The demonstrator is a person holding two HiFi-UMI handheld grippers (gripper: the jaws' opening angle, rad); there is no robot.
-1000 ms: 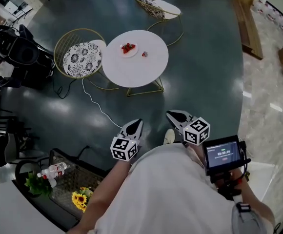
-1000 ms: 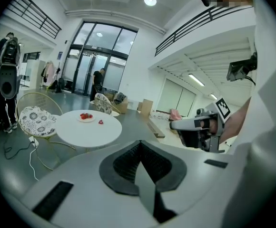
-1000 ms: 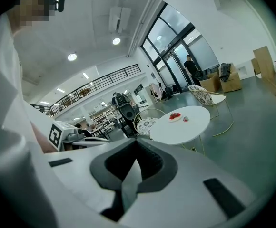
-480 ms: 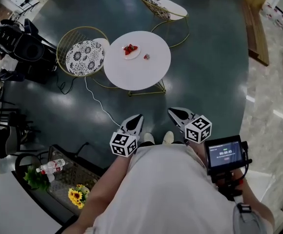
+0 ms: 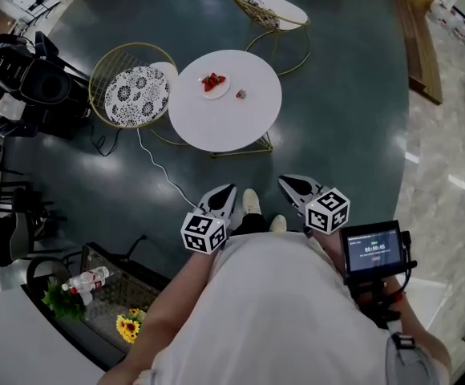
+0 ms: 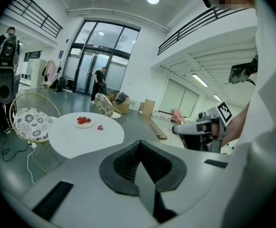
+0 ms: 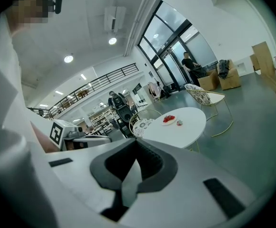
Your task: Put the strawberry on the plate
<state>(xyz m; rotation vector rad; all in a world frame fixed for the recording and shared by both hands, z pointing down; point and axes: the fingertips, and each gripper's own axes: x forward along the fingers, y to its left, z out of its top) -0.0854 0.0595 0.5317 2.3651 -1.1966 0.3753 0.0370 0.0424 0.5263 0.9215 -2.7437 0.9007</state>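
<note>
Standing well back from the round white counter (image 5: 234,123), with the left gripper (image 5: 225,192) and the right gripper (image 5: 289,184) held low out in front. Note both sets of jaws pressed together, pinching nothing.

Judging from the task, approach first. Walk up until the loose strawberry (image 5: 240,95) sits just ahead of one set of jaws, instead of far beyond them as now. Spread those jaws before reaching, not above the fruit. Come in low, straddle the strawberry, then squeeze gently: probably soft, so easy to bruise or to squirt out sideways. Lift clear, cross the short gap and set down on a bare part of the plate (image 5: 221,88), not on top of the fruit there. Keep the idle gripper away from the counter's edge.

Far ahead of both jaws, on the counter: that small white plate, carrying a little heap of red strawberries (image 5: 212,79), too small to count. Just beside it, apart from the rim, on the side of the right jaws: the loose strawberry on bare counter. Behind the left jaws, low at the person's side: a plastic bottle (image 5: 88,280) lying near yellow flowers (image 5: 130,325), contents not readable.
</note>
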